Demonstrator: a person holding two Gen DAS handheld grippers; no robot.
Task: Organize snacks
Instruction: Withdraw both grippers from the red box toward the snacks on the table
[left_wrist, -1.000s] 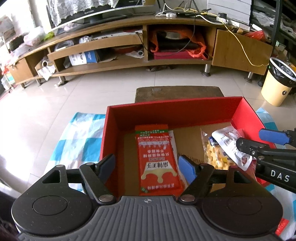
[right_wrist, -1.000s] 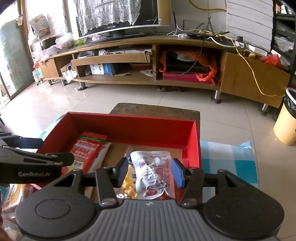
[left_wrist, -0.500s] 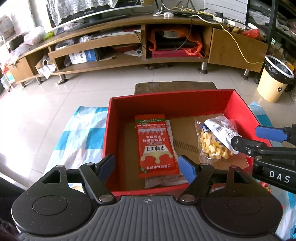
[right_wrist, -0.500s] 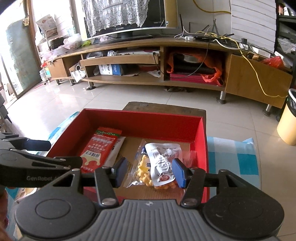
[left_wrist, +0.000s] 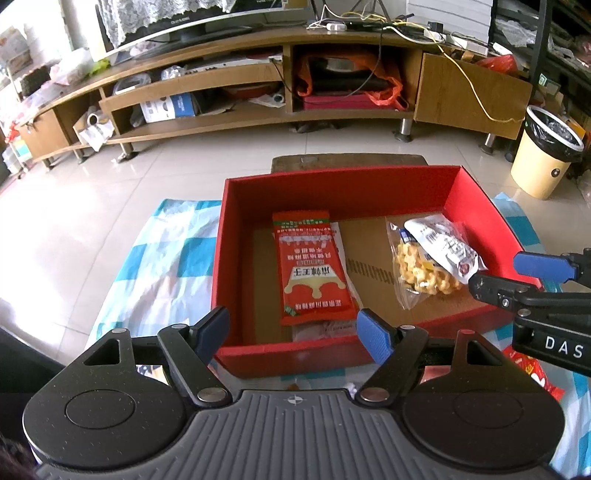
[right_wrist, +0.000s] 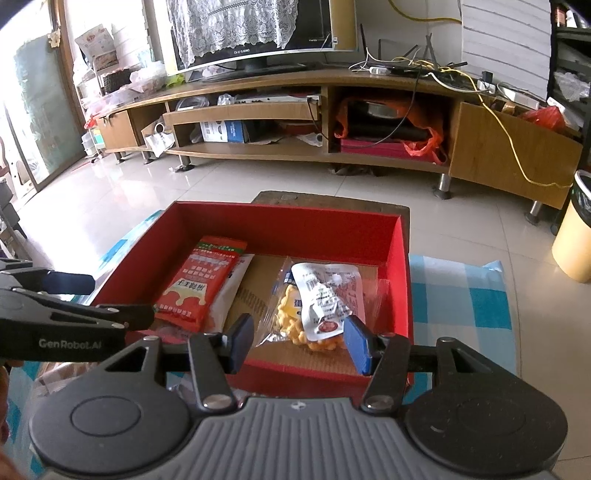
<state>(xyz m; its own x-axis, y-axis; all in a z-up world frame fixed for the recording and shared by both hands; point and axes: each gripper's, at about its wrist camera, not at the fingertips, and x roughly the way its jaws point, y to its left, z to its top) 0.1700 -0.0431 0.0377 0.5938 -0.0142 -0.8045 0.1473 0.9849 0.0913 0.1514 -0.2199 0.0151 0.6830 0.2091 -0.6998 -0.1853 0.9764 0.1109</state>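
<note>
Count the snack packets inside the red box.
4 visible: red packet on a white packet, left; silver pouch on a clear bag of yellow snacks, right. More may be hidden.

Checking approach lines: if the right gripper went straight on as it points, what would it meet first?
Probably the white snack pouch lying on the clear bag of yellow snacks in the red box; depth is uncertain.

box (left_wrist: 332, 188): red, brown cardboard floor
long packet (left_wrist: 312, 269): red, white print
clear bag (left_wrist: 424, 269): yellow snacks inside
cloth (left_wrist: 162, 258): blue and white checks
bin (left_wrist: 543, 162): cream, black liner
</note>
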